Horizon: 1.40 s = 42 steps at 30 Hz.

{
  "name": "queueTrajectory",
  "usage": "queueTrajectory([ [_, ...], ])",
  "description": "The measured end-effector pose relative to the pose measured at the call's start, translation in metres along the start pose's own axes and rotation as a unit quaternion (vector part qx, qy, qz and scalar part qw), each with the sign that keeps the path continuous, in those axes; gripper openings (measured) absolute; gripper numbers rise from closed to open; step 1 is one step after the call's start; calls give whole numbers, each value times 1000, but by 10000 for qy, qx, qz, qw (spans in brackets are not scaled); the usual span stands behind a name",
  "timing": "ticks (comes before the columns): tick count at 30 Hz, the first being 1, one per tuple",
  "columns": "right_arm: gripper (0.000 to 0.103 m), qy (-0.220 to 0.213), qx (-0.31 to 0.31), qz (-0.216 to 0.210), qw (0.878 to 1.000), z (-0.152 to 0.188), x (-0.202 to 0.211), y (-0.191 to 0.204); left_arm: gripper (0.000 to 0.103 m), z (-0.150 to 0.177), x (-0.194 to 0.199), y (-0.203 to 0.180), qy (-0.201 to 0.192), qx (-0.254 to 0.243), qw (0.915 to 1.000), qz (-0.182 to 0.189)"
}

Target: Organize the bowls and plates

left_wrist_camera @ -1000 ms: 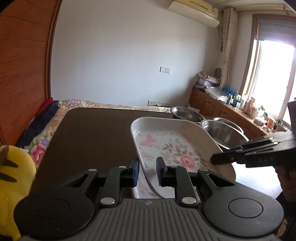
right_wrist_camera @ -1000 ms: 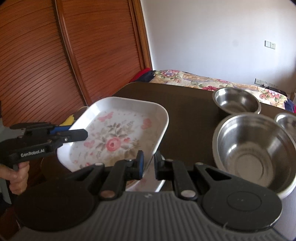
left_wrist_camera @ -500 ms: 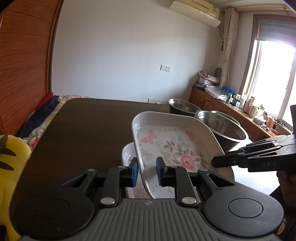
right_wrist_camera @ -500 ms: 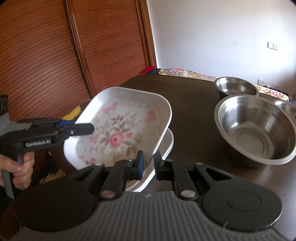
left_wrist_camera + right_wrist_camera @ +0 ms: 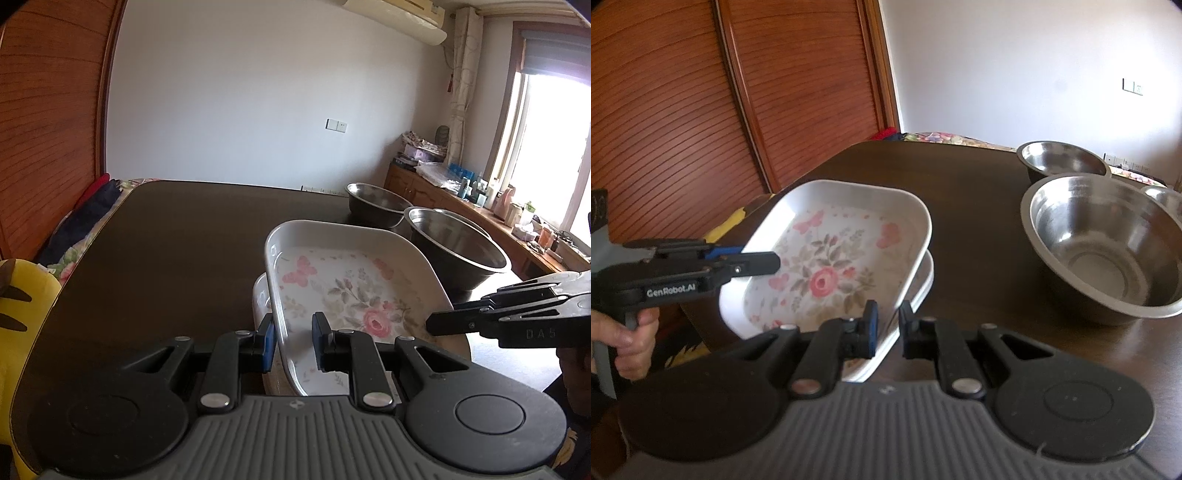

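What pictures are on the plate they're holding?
Pink roses, pink butterflies and grey-green leaves on the white floral plate, clearest in the right wrist view.

2 floral plates (image 5: 842,258), 3 steel bowls (image 5: 1108,251)

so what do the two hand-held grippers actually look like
Both are matte black plastic with a ribbed grey top plate, two round black discs and silver pivot screws. The left hand-held gripper has blue pads on its fingers; seen side-on, it carries white "GenRobot.AI" lettering and a grey trigger. The right hand-held gripper also has a blue pad, and "DAS" embossed on its side.
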State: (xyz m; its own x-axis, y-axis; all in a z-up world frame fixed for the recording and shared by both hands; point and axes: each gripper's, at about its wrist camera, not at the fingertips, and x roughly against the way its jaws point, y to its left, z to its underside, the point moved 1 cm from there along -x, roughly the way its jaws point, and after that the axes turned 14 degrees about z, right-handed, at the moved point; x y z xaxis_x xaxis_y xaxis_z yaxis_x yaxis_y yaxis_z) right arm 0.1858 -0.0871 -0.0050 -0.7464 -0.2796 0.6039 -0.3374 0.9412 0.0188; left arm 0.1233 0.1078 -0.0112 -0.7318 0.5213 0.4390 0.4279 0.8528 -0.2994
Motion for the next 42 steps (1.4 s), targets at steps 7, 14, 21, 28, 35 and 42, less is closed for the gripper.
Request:
queueTrajectory([
  [7,14,-103,52,64,9999,0,0,2,50,0,-2,2,17,25,10000,5],
  [14,18,-157,92,56,9998,1,0,4,50,-1,-3,1,24,23,10000,-14],
  [21,22,-241,109,75,9996,6,-1,6,50,-1,-3,-1,21,-51,10000,-50],
  [28,25,-457,323,256,9981,8,4,10,53,-1,1,-2,-97,-121,9997,-180],
  [35,34,-768,190,259,9965,8,16,6,66,-4,11,-16,-318,-355,9988,-142],
  [42,38,-1203,-2,428,9918,16,37,-7,87,-6,15,-47,-615,-867,9943,-48],
])
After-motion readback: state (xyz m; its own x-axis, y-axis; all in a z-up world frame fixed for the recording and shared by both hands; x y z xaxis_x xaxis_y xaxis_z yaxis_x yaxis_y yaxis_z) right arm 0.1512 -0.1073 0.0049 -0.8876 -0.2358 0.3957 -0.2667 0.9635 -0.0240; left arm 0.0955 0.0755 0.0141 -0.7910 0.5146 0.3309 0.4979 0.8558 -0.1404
